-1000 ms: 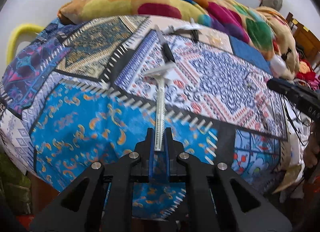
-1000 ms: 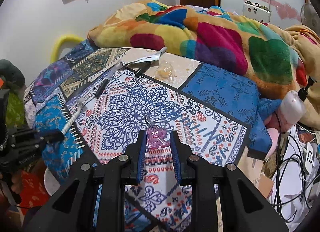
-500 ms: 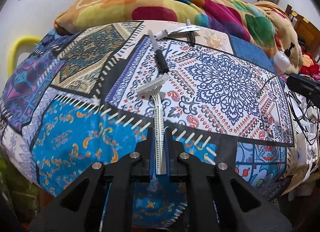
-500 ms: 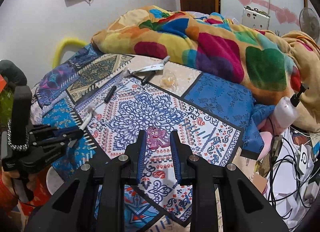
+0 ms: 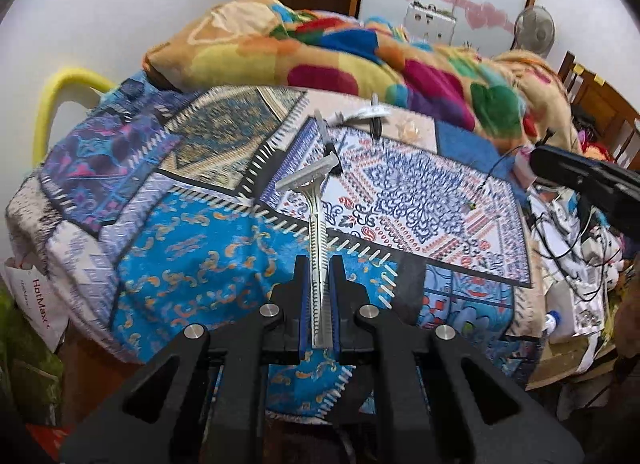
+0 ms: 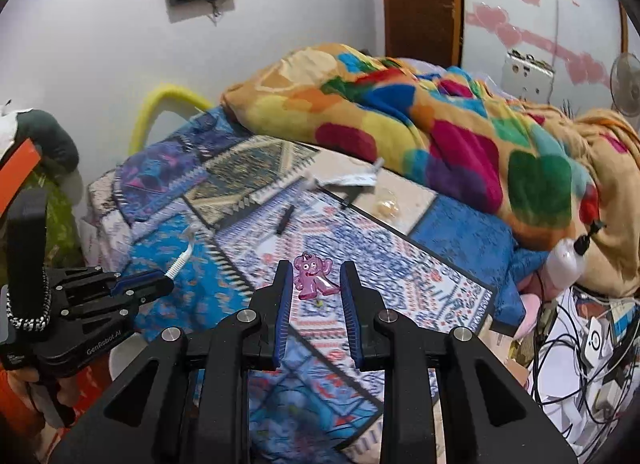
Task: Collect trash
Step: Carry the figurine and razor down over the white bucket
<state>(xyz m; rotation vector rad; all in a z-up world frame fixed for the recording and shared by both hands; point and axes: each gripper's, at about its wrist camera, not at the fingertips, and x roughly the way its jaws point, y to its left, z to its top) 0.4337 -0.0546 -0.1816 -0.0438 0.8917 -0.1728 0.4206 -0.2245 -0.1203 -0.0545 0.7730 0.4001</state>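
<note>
While the left gripper (image 5: 319, 284) is clamped on the handle of a disposable razor (image 5: 314, 215), held clear of the patchwork bedspread (image 5: 192, 264), the right gripper (image 6: 314, 296) is closed on a purple figure charm (image 6: 310, 276). Two pieces are thus judged collected. Near the bedspread's far edge a black pen (image 6: 284, 219), a foil wrapper (image 6: 352, 180) and a clear wrapper (image 6: 387, 203) are left. A colourful blanket (image 6: 400, 111) is heaped behind; tangled cables (image 6: 592, 344) are seen at the right.

Bedspread (image 6: 360, 248) pattern smeared, blurred
</note>
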